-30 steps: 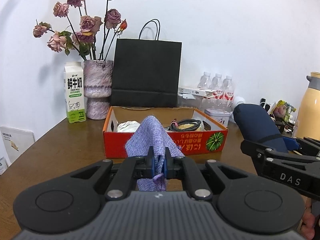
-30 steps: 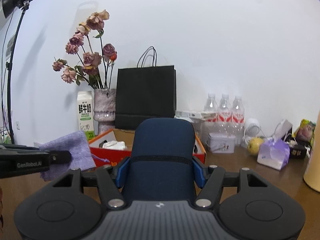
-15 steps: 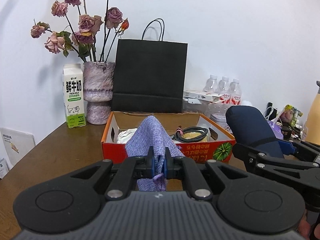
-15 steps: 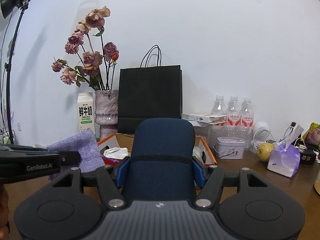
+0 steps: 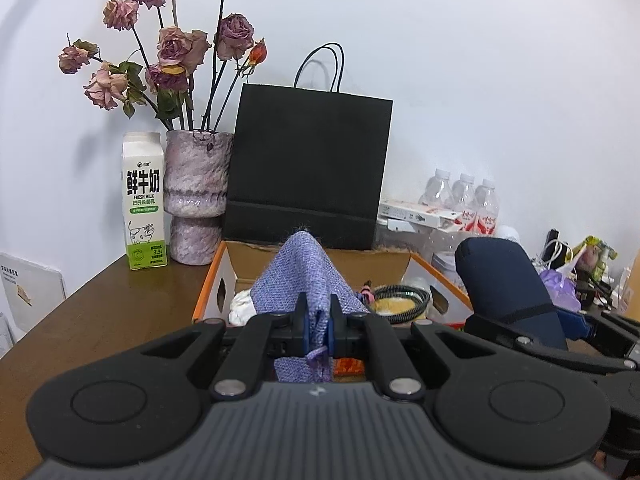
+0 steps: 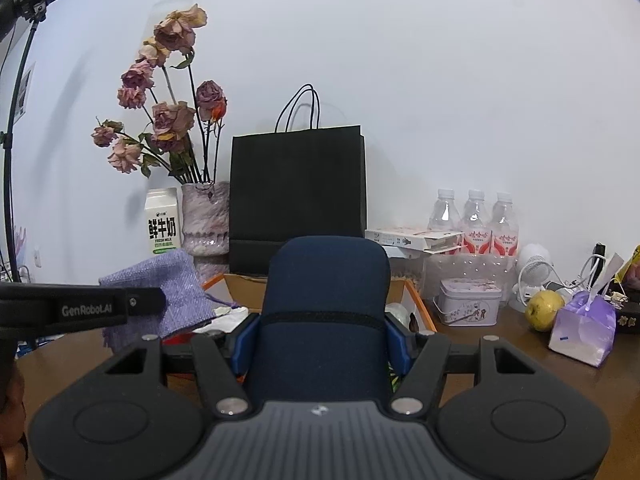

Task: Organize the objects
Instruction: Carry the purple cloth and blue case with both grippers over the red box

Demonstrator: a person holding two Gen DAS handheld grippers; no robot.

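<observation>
My left gripper (image 5: 318,320) is shut on a purple woven cloth (image 5: 304,272) and holds it above the near edge of an open orange cardboard box (image 5: 212,280). The cloth also shows in the right wrist view (image 6: 176,292). My right gripper (image 6: 322,340) is shut on a dark blue case (image 6: 326,320), held upright to the right of the box; the case also shows in the left wrist view (image 5: 508,280). The box holds a white crumpled item (image 5: 242,308) and a coiled black cable (image 5: 400,296).
A black paper bag (image 5: 308,168) stands behind the box. A milk carton (image 5: 143,200) and a vase of dried roses (image 5: 198,192) are at the back left. Water bottles (image 6: 474,220), a tin (image 6: 468,308), a yellow fruit (image 6: 544,310) and a purple pouch (image 6: 582,328) sit at the right.
Both grippers have moved forward and up toward the box with their loads; the box now looks closer and more of its inside shows.
</observation>
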